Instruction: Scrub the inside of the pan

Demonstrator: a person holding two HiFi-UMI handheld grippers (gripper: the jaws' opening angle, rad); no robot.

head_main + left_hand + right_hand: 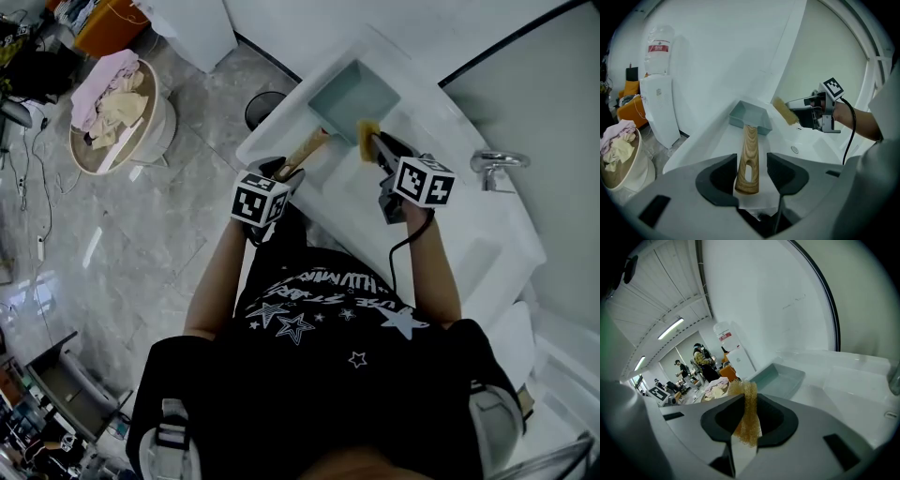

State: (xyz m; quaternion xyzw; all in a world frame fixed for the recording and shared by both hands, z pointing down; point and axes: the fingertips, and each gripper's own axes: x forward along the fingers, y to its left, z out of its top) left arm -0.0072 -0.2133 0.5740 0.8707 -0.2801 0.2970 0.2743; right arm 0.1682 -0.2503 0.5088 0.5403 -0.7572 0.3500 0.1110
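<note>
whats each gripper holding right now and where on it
The right gripper is shut on the yellow sponge, pinching its near end. The left gripper holds nothing: its jaws stand open around the wooden handle of the pan.

— What sort of place was it?
— A big open workroom, more lab than home, with a bathroom corner built into it. A white tub [506,246] with a chrome tap [494,164] stood on a marble-patterned floor [159,234], with a basket [161,127] of laundry beside it.
— And the lab side?
— A water dispenser [660,112] stood by the wall, strip lights [670,328] hung overhead, and several people [702,359] stood about further back.
</note>
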